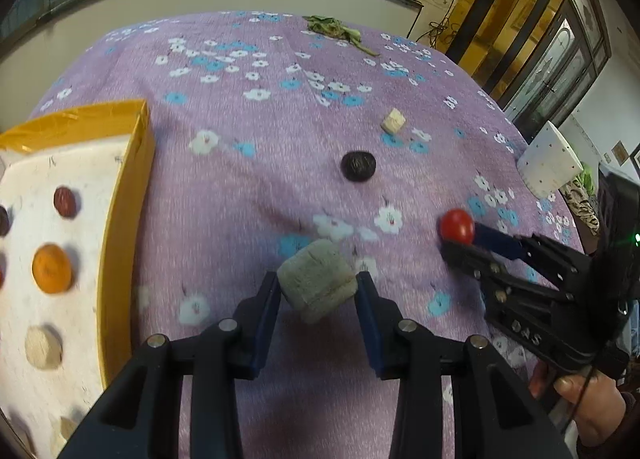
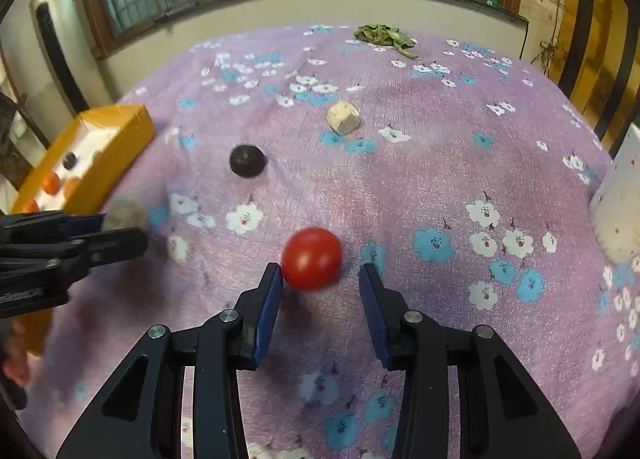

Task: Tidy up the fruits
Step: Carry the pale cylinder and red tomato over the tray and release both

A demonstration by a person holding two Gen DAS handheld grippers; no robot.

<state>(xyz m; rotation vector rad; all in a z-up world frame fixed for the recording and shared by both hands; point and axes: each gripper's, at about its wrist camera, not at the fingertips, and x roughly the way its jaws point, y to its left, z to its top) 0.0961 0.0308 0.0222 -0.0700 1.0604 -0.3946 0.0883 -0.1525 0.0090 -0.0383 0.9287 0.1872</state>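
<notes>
The left tongs (image 1: 318,291) are gripping a grey cube (image 1: 316,285) near the yellow box (image 1: 124,219); the right tongs (image 2: 320,279) are narrowly parted around a red tomato (image 2: 312,258), one pad touching.

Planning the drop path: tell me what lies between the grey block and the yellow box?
Only bare flowered cloth separates grey block and yellow box, in the left wrist view.

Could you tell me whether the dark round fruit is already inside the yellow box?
No, the dark round fruit lies on the purple flowered cloth, well apart from the yellow box.
</notes>
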